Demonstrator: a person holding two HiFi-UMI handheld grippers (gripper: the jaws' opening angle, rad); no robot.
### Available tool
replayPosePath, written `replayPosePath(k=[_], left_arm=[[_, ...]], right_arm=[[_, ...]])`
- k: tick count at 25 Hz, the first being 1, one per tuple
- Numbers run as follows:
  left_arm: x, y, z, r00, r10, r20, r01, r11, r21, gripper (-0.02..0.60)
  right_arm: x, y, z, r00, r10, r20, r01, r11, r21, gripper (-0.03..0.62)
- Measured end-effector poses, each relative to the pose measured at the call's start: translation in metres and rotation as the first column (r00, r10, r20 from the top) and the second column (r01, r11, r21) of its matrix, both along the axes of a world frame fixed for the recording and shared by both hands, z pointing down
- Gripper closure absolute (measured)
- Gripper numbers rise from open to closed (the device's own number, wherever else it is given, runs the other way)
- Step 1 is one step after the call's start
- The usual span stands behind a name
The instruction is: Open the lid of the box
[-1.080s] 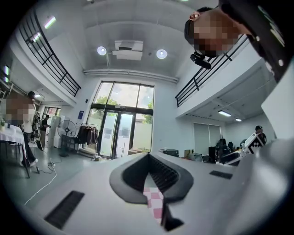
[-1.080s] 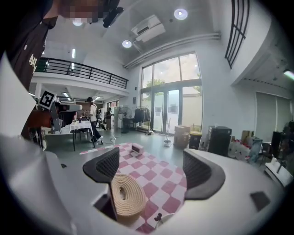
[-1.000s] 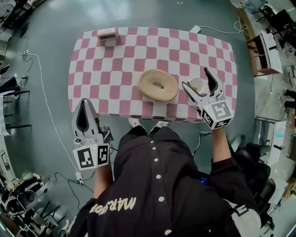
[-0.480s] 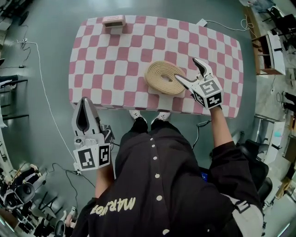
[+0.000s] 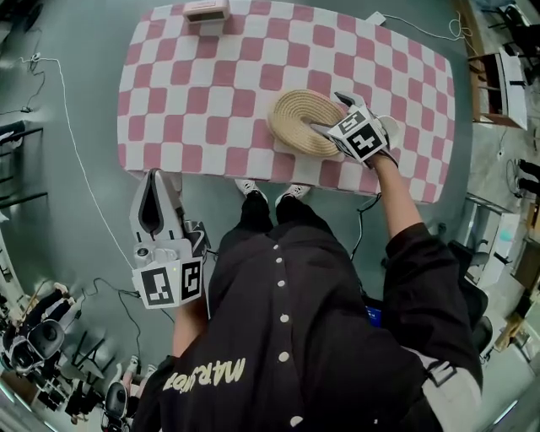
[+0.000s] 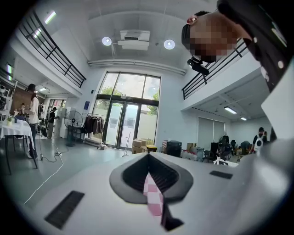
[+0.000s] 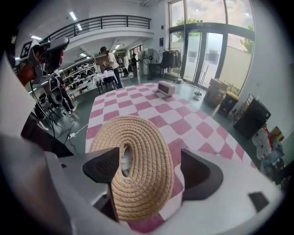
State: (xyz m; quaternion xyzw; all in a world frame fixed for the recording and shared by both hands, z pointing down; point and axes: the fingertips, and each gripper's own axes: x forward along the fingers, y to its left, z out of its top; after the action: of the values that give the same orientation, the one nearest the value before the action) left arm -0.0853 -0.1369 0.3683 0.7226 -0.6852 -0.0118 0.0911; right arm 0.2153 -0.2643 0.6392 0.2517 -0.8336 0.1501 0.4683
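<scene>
Right gripper: jaws wide apart, holding nothing. In the right gripper view they straddle the woven rope lid. The 9 o'clock jaw tip sits over the lid's centre hole. The 3 o'clock jaw is outside the rim, with checked cloth showing between it and the rope. I can't tell whether either jaw touches the lid; nothing is clamped.

The lid lies flat on the table, near the 5 o'clock part of the tabletop, close to the near edge. The box body under it isn't visible, so the lid reads as seated. No gap or tilt shows.

Left gripper: jaws together, empty. In the left gripper view only a thin slit shows between them, with a strip of checked cloth seen through it. It hangs off the table around 7 o'clock, well apart from the lid, and has no part in the job right now.

A small pink item sits at the table's far edge, about 11 o'clock, well clear of the work.

Progress, my read: the approach is done and the gripper is lined up, but the grasp isn't made.
- Left to do: close on the rope band between hole and rim.
- Then lift the lid clear and set it aside.
- Risk: the box may come up with the lid, since nothing is holding it down.
</scene>
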Motion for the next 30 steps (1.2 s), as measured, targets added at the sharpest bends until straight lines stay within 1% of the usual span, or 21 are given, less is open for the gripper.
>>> replayPosePath(k=[4, 7, 10, 14, 17, 21, 25, 30], left_arm=[[0.000, 0.001, 0.007, 1.000, -0.001, -0.002, 0.001, 1.000, -0.026, 0.572], [0.000, 0.002, 0.012, 1.000, 0.000, -0.003, 0.000, 0.999, -0.041, 0.572], [0.000, 0.004, 0.014, 1.000, -0.002, -0.003, 0.002, 0.999, -0.052, 0.572], [-0.004, 0.007, 0.018, 1.000, -0.010, -0.001, 0.010, 0.998, -0.065, 0.572], [-0.007, 0.008, 0.019, 1.000, -0.019, -0.001, 0.019, 0.997, -0.069, 0.572], [-0.010, 0.008, 0.021, 1.000, -0.025, -0.005, 0.024, 0.997, -0.070, 0.572], [-0.006, 0.006, 0.019, 1.000, -0.013, -0.010, 0.013, 0.998, -0.058, 0.572], [-0.001, 0.001, 0.012, 1.000, 0.001, -0.015, -0.002, 0.999, -0.034, 0.572]], right_arm=[[-0.002, -0.001, 0.023, 0.998, -0.026, -0.053, 0.024, 0.999, -0.041, 0.174], [-0.004, -0.003, 0.037, 0.994, -0.069, -0.087, 0.064, 0.996, -0.056, 0.179], [-0.009, -0.002, 0.047, 0.987, -0.119, -0.106, 0.110, 0.990, -0.085, 0.194], [-0.013, -0.001, 0.052, 0.981, -0.148, -0.128, 0.130, 0.981, -0.141, 0.204], [-0.014, -0.001, 0.056, 0.977, -0.161, -0.136, 0.139, 0.977, -0.161, 0.207], [-0.017, 0.000, 0.054, 0.982, -0.146, -0.121, 0.125, 0.978, -0.167, 0.220], [-0.012, -0.002, 0.045, 0.982, -0.138, -0.126, 0.121, 0.983, -0.138, 0.227], [-0.012, -0.002, 0.026, 0.989, -0.123, -0.087, 0.112, 0.987, -0.115, 0.227]])
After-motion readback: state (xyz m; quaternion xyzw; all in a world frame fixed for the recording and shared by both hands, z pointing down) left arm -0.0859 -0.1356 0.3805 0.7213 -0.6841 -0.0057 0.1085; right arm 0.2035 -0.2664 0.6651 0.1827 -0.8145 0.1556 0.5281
